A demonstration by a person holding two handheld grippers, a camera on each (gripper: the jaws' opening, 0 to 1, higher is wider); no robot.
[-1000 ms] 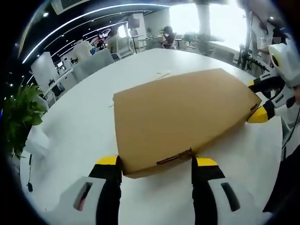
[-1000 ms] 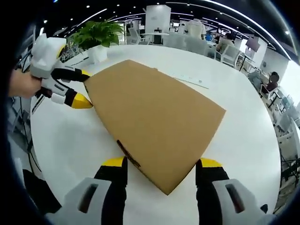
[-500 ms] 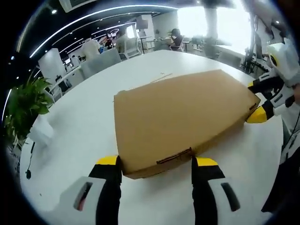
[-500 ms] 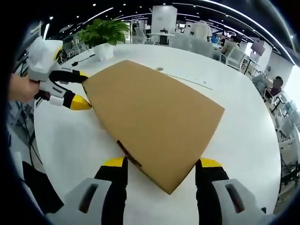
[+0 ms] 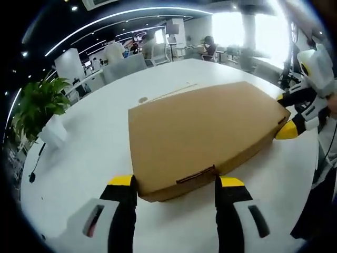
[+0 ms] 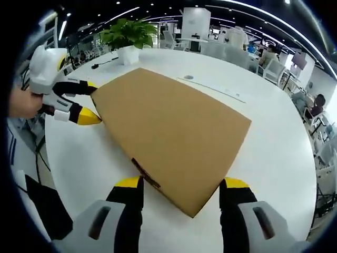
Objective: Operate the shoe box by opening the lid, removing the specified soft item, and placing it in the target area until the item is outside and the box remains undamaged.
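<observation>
The shoe box [image 5: 202,134] lies flat and closed on the white table [image 5: 100,137], lid still down, so this is the opening step, barely begun. The left gripper [image 5: 176,184] has its jaws spread wide astride the near corner of the box, by the dark tab on its edge, with nothing pinched between them. The right gripper [image 6: 181,187] straddles the opposite corner the same way, jaws wide, nothing held. Next up, by the look of it: one gripper steadies the base while the other finds the lid's edge and lifts gently, no creasing. Against the earlier frames, the box sits just as it did between both pairs of jaws; the background has swung, the potted plant [image 5: 37,108] coming further into view.
</observation>
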